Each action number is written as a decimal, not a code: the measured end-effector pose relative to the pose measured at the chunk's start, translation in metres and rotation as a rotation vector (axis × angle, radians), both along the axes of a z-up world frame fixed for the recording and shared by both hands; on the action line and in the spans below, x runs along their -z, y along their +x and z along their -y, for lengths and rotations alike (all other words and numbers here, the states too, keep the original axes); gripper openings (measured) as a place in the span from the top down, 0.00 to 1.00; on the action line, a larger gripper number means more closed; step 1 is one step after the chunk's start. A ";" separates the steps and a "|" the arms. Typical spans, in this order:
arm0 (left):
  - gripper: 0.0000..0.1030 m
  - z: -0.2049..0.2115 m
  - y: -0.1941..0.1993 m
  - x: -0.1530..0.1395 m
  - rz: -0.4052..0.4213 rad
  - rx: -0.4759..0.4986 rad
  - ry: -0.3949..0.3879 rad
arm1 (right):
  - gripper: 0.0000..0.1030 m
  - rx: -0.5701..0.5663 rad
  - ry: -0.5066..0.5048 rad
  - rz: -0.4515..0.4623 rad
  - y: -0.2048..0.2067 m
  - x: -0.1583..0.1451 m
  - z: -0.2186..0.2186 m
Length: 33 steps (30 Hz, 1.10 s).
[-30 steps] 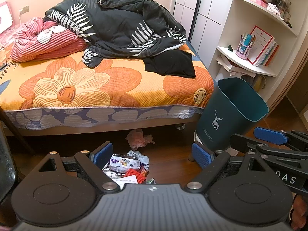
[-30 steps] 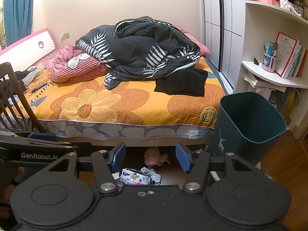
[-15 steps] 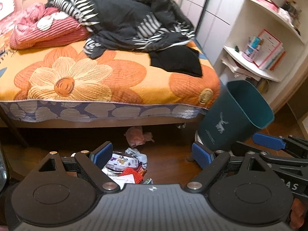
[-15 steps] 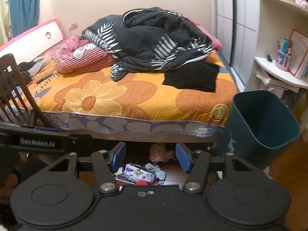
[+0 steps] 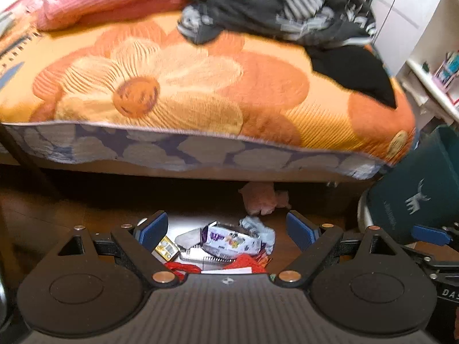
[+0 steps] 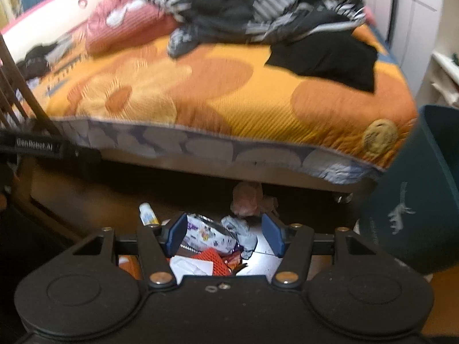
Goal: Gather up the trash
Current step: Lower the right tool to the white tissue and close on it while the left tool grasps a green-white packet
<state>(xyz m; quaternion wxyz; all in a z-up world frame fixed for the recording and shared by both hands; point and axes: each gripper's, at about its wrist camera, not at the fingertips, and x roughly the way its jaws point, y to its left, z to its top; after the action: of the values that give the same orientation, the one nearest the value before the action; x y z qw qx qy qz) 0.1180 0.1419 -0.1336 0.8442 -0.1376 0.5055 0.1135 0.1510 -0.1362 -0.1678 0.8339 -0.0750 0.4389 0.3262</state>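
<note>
Below, a trash pile [image 5: 226, 246] lies on the floor ahead of both grippers, just short of the bed [image 5: 200, 109]. Left gripper [image 5: 226, 229]: jaws wide apart, nothing between the pads. Right gripper [image 6: 223, 233]: jaws likewise apart, empty. The purple-white snack wrapper [image 5: 232, 239] tops the heap; likely light, crinkly, slick, so pinch a crumpled fold, not a flat face. Pink tissue wad [image 5: 259, 197] farther ahead, soft. The green bin [image 5: 416, 200] stands off to the right.

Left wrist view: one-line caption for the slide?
Open left gripper above a trash pile on the floor beside the bed, green bin at right.
</note>
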 end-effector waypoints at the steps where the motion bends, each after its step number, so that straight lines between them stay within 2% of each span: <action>1: 0.13 -0.003 0.005 0.010 -0.020 0.007 -0.015 | 0.44 -0.003 -0.018 -0.015 0.005 0.010 -0.004; 4: 0.13 -0.003 0.016 0.044 -0.094 0.057 -0.046 | 0.44 -0.007 -0.069 -0.084 0.024 0.040 -0.016; 10: 0.13 0.022 0.031 0.112 -0.255 0.310 -0.030 | 0.44 0.068 -0.132 -0.285 0.056 0.116 -0.037; 15: 0.13 0.050 0.037 0.166 -0.341 0.532 0.045 | 0.45 0.111 -0.198 -0.443 0.066 0.182 -0.046; 17: 0.13 0.064 0.032 0.191 -0.379 0.618 0.106 | 0.46 0.164 -0.225 -0.519 0.070 0.210 -0.043; 20: 0.13 0.085 0.021 0.223 -0.412 0.750 0.171 | 0.46 0.235 -0.234 -0.606 0.074 0.243 -0.037; 26: 0.13 0.114 0.009 0.273 -0.447 0.919 0.211 | 0.46 0.289 -0.217 -0.739 0.075 0.285 -0.042; 33: 0.13 0.127 0.001 0.316 -0.450 1.007 0.243 | 0.46 0.325 -0.200 -0.841 0.077 0.325 -0.048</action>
<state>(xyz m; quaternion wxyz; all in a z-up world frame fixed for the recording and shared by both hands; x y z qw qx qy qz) 0.1186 0.0147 -0.4494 0.6753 0.2462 0.6597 -0.2193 0.2276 -0.0880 -0.4926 0.6124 0.0535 0.7745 0.1491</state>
